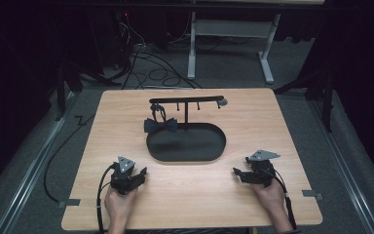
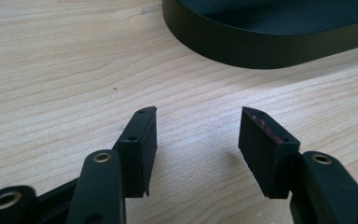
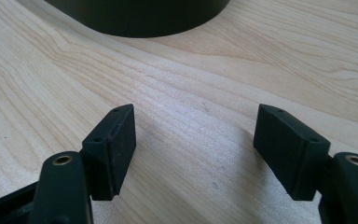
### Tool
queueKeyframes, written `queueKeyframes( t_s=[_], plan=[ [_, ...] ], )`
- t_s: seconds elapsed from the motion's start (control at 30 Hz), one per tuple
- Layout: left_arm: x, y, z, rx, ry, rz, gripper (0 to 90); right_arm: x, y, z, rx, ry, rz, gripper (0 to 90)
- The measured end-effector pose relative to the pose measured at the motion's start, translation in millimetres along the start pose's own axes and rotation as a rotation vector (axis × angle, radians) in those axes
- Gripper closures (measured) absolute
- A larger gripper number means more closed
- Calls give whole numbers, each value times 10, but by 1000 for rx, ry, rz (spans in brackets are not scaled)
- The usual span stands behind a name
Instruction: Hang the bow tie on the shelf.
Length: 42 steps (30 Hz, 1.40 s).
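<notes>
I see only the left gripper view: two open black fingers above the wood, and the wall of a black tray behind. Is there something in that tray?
Observer: Yes, a black bow tie sits at the far left rim of the tray.
Operator: Is it attached to something?
Observer: A black T-shaped rack with small hooks stands at that rim; a strap goes up from the bow tie to the left end of the bar.
Operator: And where is the right gripper?
Observer: The right gripper rests on the table to the right of the tray, fingers open, nothing between them.
</notes>
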State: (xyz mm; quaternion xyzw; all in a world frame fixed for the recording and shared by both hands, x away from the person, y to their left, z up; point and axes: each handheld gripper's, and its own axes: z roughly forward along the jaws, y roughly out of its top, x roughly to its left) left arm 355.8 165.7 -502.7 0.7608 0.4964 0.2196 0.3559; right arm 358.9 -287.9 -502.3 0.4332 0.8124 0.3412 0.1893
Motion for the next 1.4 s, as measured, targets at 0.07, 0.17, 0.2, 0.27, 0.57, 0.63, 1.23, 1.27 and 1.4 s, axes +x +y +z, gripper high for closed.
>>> queueKeyframes(
  t_s=[0.07,0.17,0.2,0.27,0.57,0.63,1.23,1.27,1.4],
  plan=[
    [0,-2,3,0,2,-1,472,-1,0,0,-1,0,-2,312],
    [0,-5,11,5,4,-2,472,-1,0,0,0,0,-2,311],
    [-1,-6,15,8,5,-3,470,-1,0,0,-1,0,-2,311],
    [-1,-8,28,16,6,-1,465,-1,0,0,-1,0,-2,311],
    [-1,-23,36,13,13,-3,422,0,0,0,0,0,0,311],
    [0,-22,36,16,8,-2,412,0,0,0,0,0,0,311],
    [-40,-28,41,24,-9,10,293,2,1,0,-1,0,2,311],
    [-41,-28,41,24,-9,10,289,2,1,0,-1,0,2,311],
    [-41,-28,42,25,-13,12,280,0,0,0,0,0,0,311]
  ],
)
